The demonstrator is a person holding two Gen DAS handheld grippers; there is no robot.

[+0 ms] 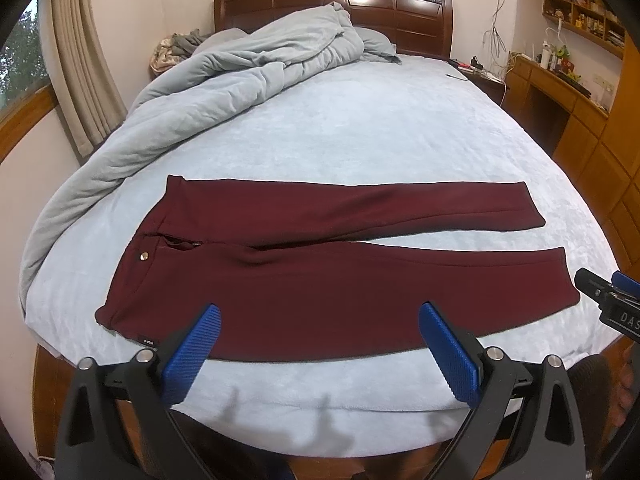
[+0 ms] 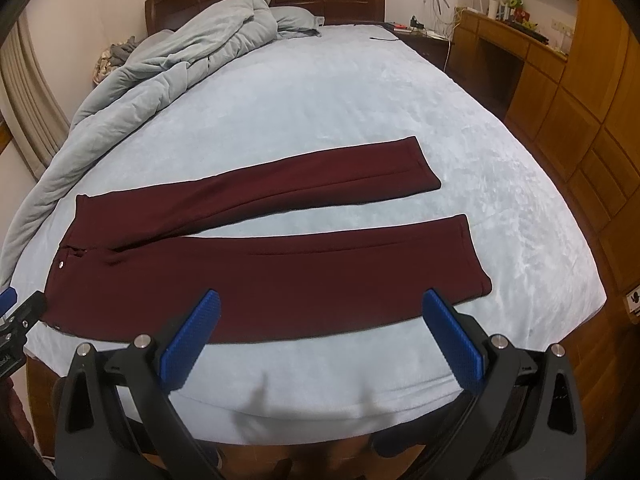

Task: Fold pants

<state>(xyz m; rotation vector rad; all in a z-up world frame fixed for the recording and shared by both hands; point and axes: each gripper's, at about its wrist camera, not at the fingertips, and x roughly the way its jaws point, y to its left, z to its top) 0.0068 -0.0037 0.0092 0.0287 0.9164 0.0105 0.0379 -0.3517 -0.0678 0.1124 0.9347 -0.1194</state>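
Both my tools wide, holding nothing: left tool point(image 1: 318, 354), right tool point(image 2: 322, 340). Pants point(image 1: 320, 276) flat on bed point(image 1: 360, 128) just ahead, waist left, hems right, legs apart. Best bet: pinch near leg's edge, lay over far leg, seams matched.

Matt maroon cloth for the pants point(image 1: 328, 280), smooth, with one shiny metal button point(image 1: 144, 256) by the waistband. Under the pants, a pale blue bedsheet point(image 1: 360, 128) — plush, faintly napped. Beyond the pants, a grey quilt point(image 1: 224, 80), soft and puffy, against a glossy dark wood headboard point(image 1: 400, 12). Ribbed blue pads point(image 1: 448, 352) on matt black plastic for the left gripper point(image 1: 318, 354); same on the right gripper point(image 2: 320, 336), with bright metal pins point(image 2: 499, 340).
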